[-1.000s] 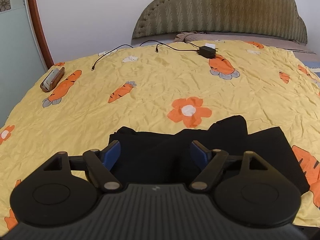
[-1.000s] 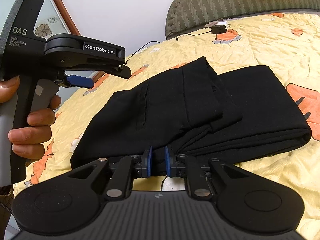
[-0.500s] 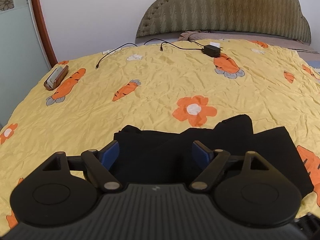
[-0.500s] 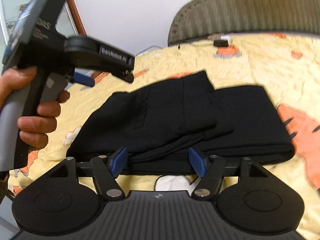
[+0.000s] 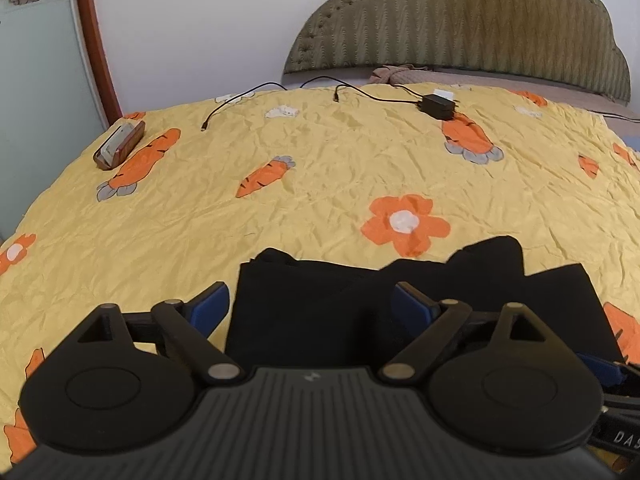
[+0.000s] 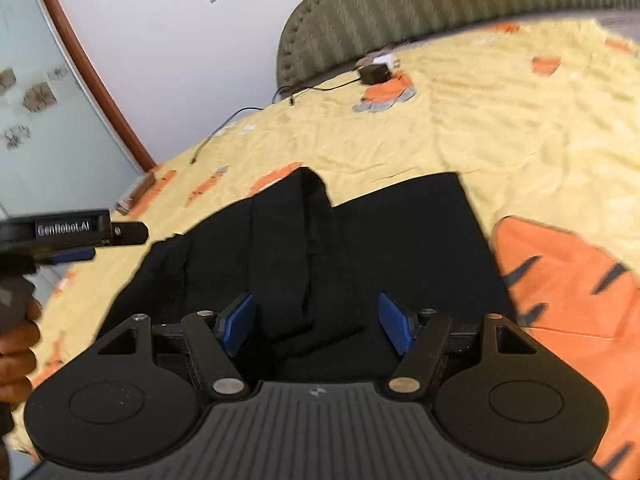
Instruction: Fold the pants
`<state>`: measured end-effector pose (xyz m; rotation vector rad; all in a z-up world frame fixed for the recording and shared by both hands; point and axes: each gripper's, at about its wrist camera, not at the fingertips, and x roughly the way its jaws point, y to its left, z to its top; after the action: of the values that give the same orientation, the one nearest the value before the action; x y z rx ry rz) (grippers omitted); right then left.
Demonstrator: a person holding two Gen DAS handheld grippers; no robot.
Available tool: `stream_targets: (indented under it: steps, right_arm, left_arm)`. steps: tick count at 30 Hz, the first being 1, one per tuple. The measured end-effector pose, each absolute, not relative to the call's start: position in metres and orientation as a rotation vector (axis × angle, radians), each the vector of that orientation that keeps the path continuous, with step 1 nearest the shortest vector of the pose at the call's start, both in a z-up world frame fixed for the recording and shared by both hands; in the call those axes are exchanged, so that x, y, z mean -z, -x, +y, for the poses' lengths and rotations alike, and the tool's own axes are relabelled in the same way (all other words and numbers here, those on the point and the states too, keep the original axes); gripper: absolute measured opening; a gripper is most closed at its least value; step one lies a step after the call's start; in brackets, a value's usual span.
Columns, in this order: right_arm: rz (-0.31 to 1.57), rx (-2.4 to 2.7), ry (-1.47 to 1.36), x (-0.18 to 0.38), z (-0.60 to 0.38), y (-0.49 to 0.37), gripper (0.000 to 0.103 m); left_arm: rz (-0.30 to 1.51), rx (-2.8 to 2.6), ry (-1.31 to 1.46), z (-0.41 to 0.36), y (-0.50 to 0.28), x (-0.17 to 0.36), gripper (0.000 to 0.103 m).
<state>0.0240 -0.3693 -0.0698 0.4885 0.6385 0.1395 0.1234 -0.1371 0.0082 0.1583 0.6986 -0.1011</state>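
Black pants [image 5: 320, 312] folded into a flat bundle on the bed [image 5: 320, 168], near its front edge, over the yellow carrot-print sheet. Left tool [image 5: 310, 306] above the bundle's left end, jaws opening, wide apart, blue pads clear of the cloth. Right tool [image 6: 316, 322] over the bundle's middle, jaws parted, gripping nothing. Charger [image 5: 438, 106] and cable far back by the headboard [image 5: 460, 28]; small brown case [image 5: 119, 146] at the left edge.
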Motion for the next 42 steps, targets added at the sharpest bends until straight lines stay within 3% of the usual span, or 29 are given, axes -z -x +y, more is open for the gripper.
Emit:
stream_targets:
  steps: [8, 14, 17, 26, 28, 29, 32, 42]
  right_arm:
    - [0.661, -0.145, -0.413, 0.073, -0.359, -0.040, 0.067]
    - [0.650, -0.178, -0.249, 0.063, -0.345, -0.034, 0.022]
    - [0.621, -0.183, -0.217, 0.054, -0.345, -0.030, 0.014]
    - [0.582, -0.165, -0.175, 0.042, -0.345, -0.012, 0.012]
    - [0.576, -0.148, -0.161, 0.039, -0.348, -0.005, 0.008]
    - [0.569, -0.136, -0.162, 0.037, -0.350, -0.001, 0.000]
    - [0.538, -0.049, -0.105, 0.030, -0.360, 0.011, 0.000]
    - [0.692, -0.243, -0.548, 0.059, -0.410, -0.019, 0.004]
  left_arm:
    - [0.716, 0.115, -0.112, -0.122, -0.128, -0.005, 0.090]
    - [0.718, 0.122, -0.095, -0.117, -0.129, -0.003, 0.092]
    - [0.722, 0.109, -0.081, -0.112, -0.132, -0.004, 0.092]
    - [0.710, 0.079, -0.053, -0.103, -0.129, -0.013, 0.096]
    - [0.709, 0.083, -0.063, -0.105, -0.128, -0.013, 0.096]
    - [0.710, 0.086, -0.065, -0.106, -0.127, -0.013, 0.096]
    - [0.719, 0.103, -0.060, -0.109, -0.127, -0.011, 0.096]
    - [0.762, 0.155, -0.055, -0.107, -0.132, -0.011, 0.100]
